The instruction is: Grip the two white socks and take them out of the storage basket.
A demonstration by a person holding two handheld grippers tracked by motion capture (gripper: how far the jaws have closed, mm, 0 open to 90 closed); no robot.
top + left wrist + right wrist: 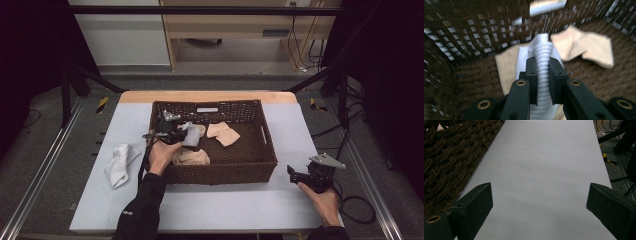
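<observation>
white ribbed sock (543,75), bunched up btwn left gripper (543,67) jaws.

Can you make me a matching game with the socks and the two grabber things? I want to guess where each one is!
Things:
1. white sock
2. pale sock
3. left gripper
4. right gripper

Places or states:
A. lying on the table, left of the basket
B. jaws wide apart over bare table
C. pinched between two black jaws
D. inside the basket, shut on a sock

Pairs: 1-C, 2-A, 3-D, 4-B
</observation>
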